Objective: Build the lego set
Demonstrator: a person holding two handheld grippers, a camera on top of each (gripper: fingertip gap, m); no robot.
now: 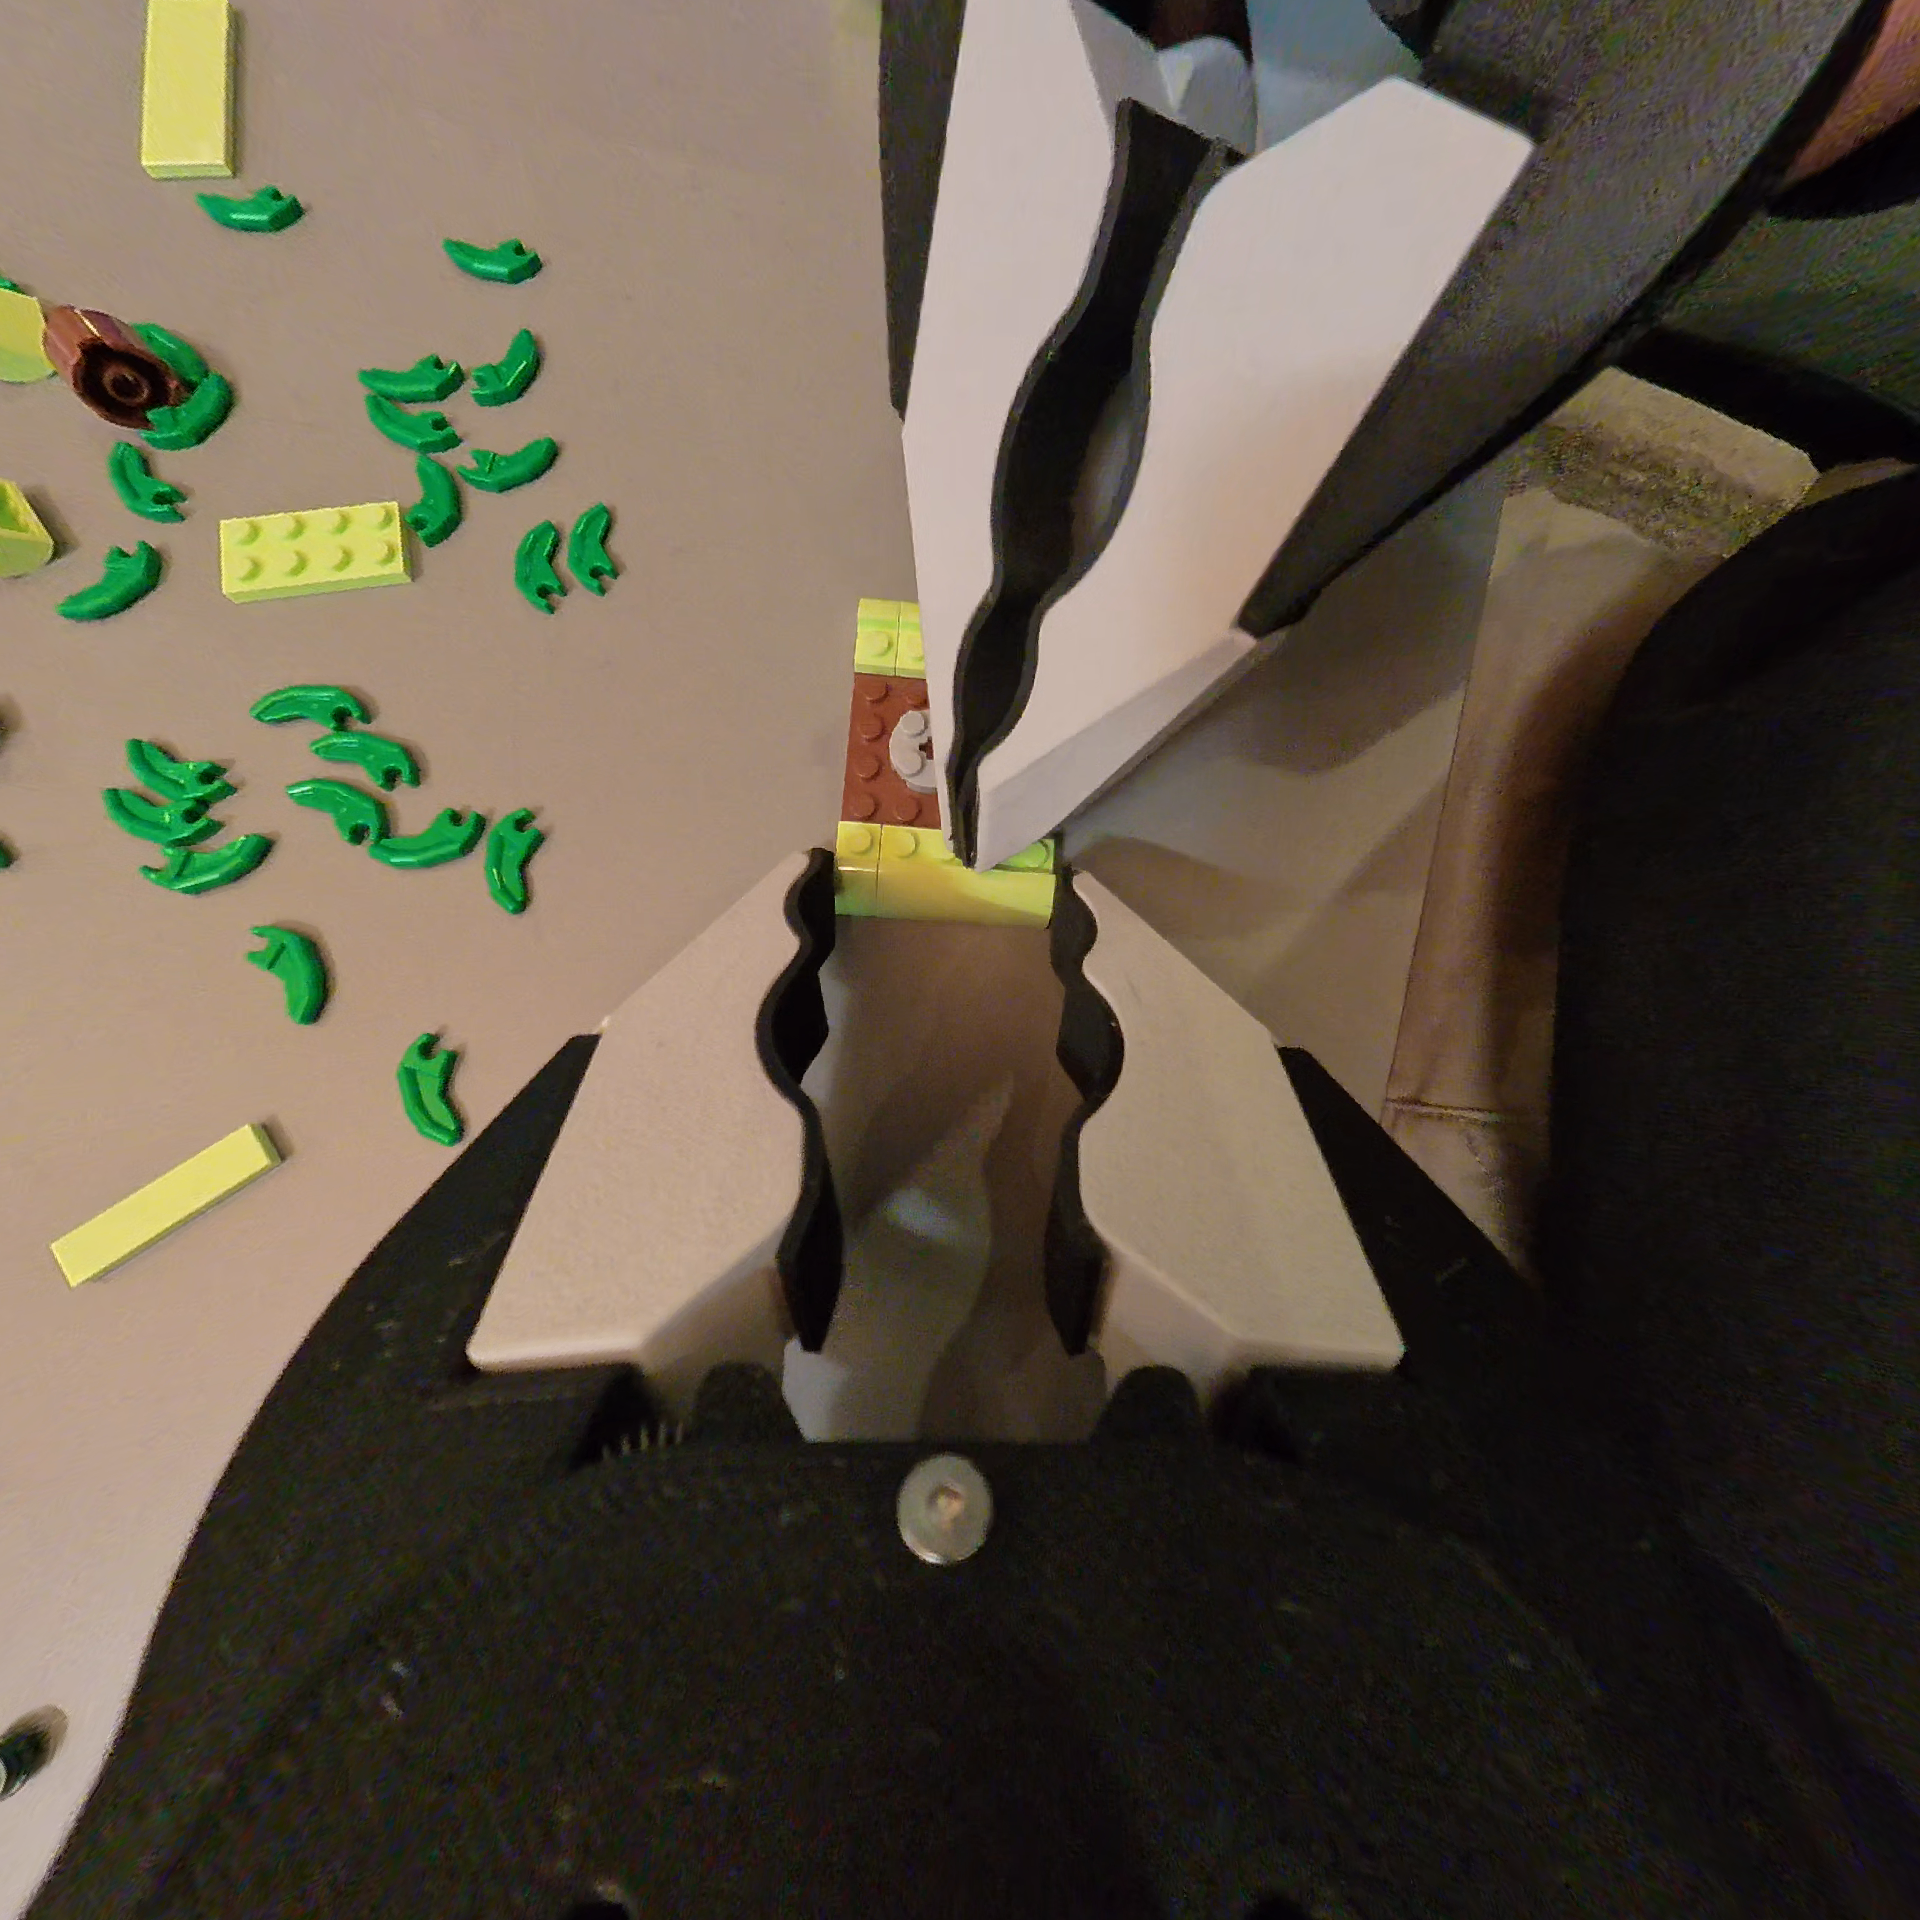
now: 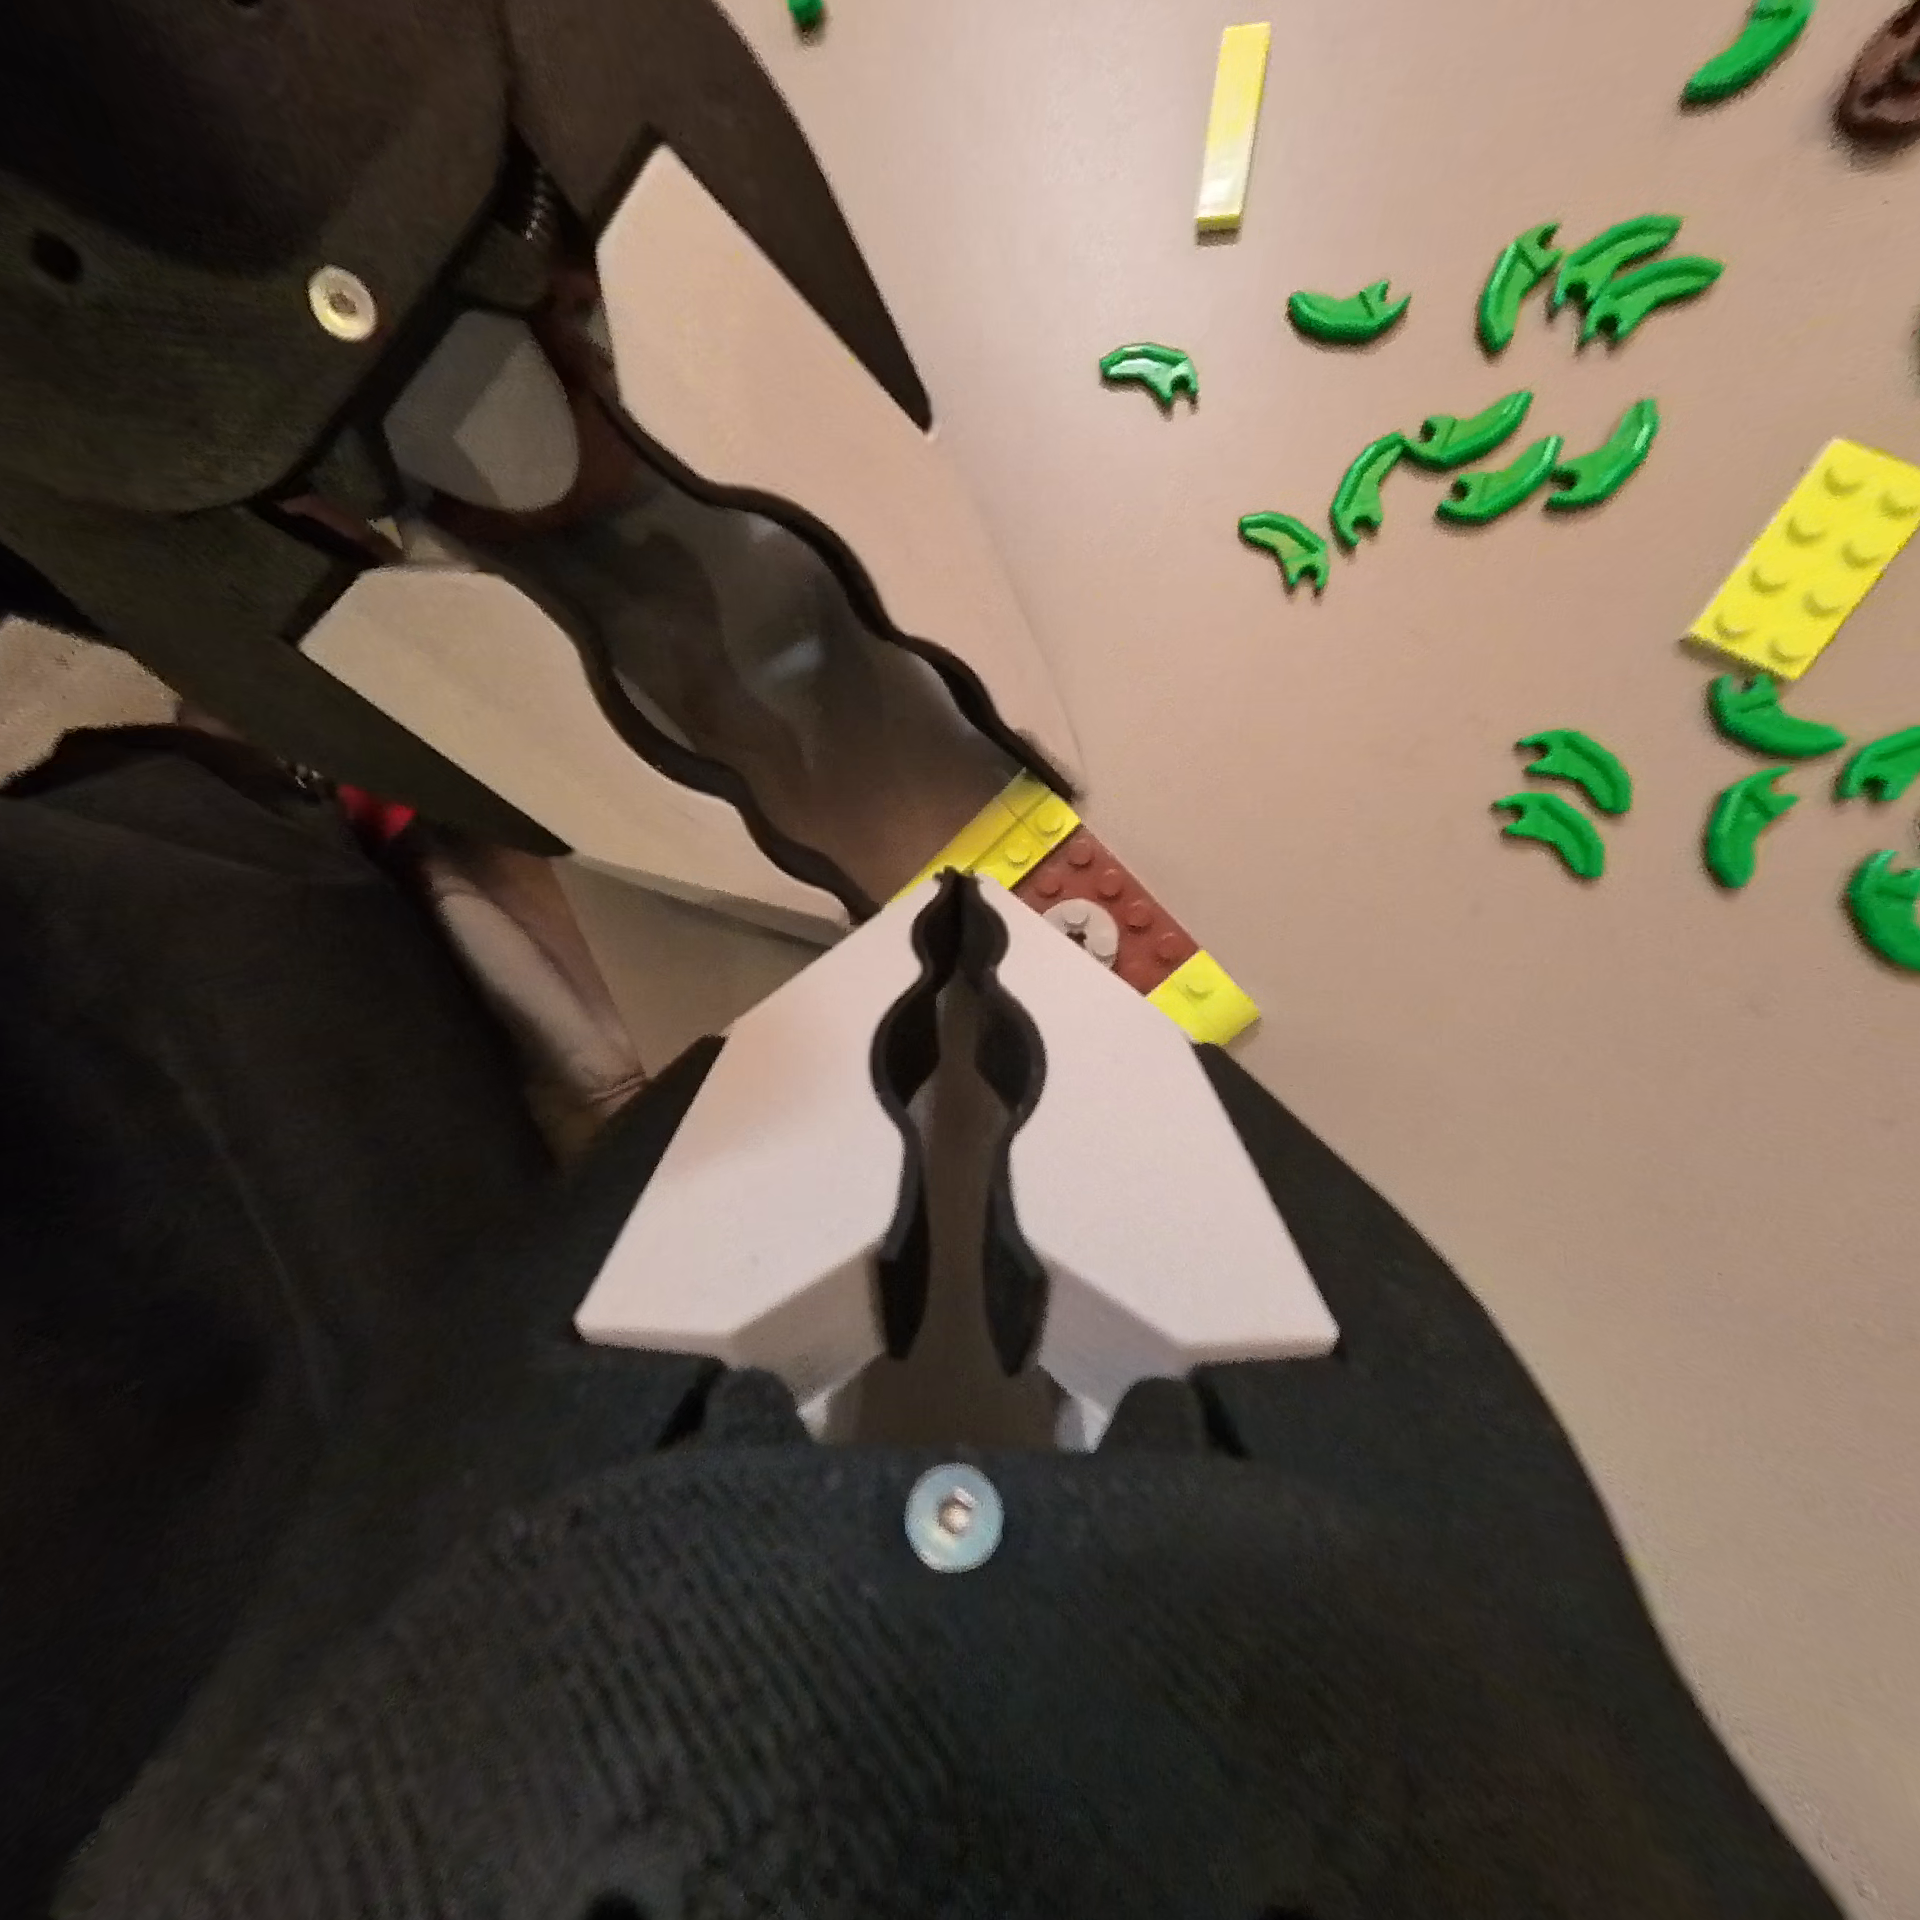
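Warm, dimmish indoor light, beige cast on table [image 1: 675, 312]. My left gripper [image 1: 940, 883] drops a soft shadow betw its fingers. Left view sharp centre; green leaf pcs [image 1: 343, 790] crisp. Right view softer: my right gripper [image 2: 961, 883] slightly blurred, leaf pcs smeared at edge. Fisheye bending at borders, both views.

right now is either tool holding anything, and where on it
The left tool clamps the lego base by the two sides of its lime end brick. The right tool is shut, tips on that brick, holding nothing visible.

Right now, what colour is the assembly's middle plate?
Reddish brown middle plate, clearest in the left wrist view.
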